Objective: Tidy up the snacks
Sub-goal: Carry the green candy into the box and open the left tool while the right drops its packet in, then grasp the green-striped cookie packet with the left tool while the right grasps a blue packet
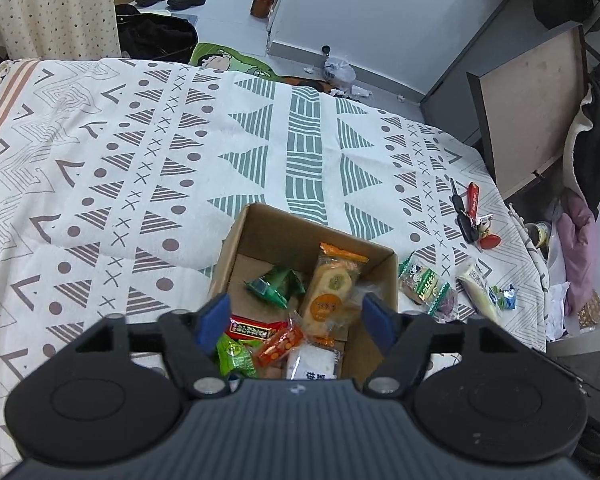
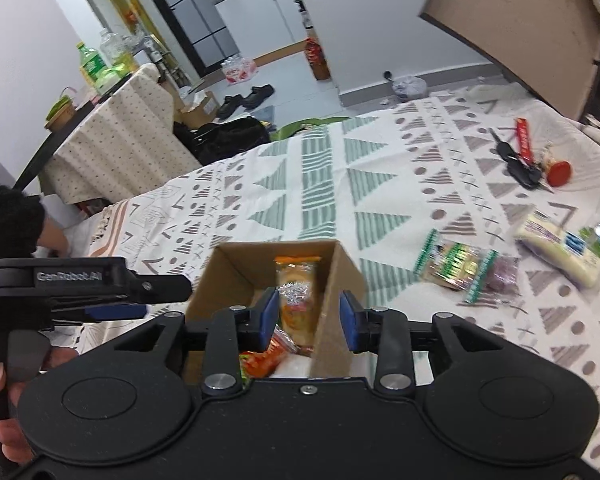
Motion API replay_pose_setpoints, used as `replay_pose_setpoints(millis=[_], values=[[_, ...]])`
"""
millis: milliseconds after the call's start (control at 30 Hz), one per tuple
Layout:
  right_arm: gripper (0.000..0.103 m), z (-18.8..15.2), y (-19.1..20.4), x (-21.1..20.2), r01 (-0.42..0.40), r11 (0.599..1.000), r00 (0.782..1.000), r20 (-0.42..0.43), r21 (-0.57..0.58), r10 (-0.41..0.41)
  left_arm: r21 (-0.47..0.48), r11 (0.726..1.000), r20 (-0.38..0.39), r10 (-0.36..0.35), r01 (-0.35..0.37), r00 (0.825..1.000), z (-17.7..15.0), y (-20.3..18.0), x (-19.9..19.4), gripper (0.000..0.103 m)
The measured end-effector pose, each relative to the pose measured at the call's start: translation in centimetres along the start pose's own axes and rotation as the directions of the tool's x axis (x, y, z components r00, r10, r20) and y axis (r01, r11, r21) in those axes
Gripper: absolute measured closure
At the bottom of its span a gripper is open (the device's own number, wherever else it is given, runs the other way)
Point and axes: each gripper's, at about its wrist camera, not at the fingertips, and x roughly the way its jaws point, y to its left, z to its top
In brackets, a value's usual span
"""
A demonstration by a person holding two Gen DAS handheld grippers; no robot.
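bedspread (image 1: pixel 140 152), box (image 1: pixel 256 228) under left tool (image 1: pixel 294 320)

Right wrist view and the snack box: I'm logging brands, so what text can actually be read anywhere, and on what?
"GenRobot.AI": embossed on the black arm of the left gripper, right wrist view.
Red wrapper in the cardboard box: print too blurred to read.
White packet: characters cut off, unreadable.
Green-edged cookie pack and red key tag: too small.

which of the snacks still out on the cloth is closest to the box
The green-edged clear packet, lying just right of the cardboard box. The long pale packet and the small blue-wrapped candy sit farther right.
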Motion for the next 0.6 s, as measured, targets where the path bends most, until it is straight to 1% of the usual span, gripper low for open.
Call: replay_pose_setpoints(millis=[33,133,333,600], values=[[0.067,-0.1,-0.4,-0.3,0.005,1.000,1.000,0.002,0.007,-0.005,0.001,1.000,-0.001,-0.001,0.001,1.000,-0.2,-0.2,0.0,0.026],[0.062,-0.5,-1.5,-1.4,0.018,0.999,1.000,0.015,0.028,-0.018,0.017,1.000,-0.009,-0.003,0.003,1.000,-0.7,-1.0,-0.2,0.024],[0.057,-1.1,-3.6,-3.5,0.036,0.997,0.998,0.042,0.063,-0.039,0.062,0.998,-0.008,-0.012,0.013,1.000,-2.0,-3.2,-1.0,0.023],[0.048,-2.1,-6.5,-5.7,0.068,0.995,0.995,0.068,0.066,-0.073,0.079,0.997,-0.009,-0.027,0.027,1.000,-3.9,-5.8,-1.7,0.022]])
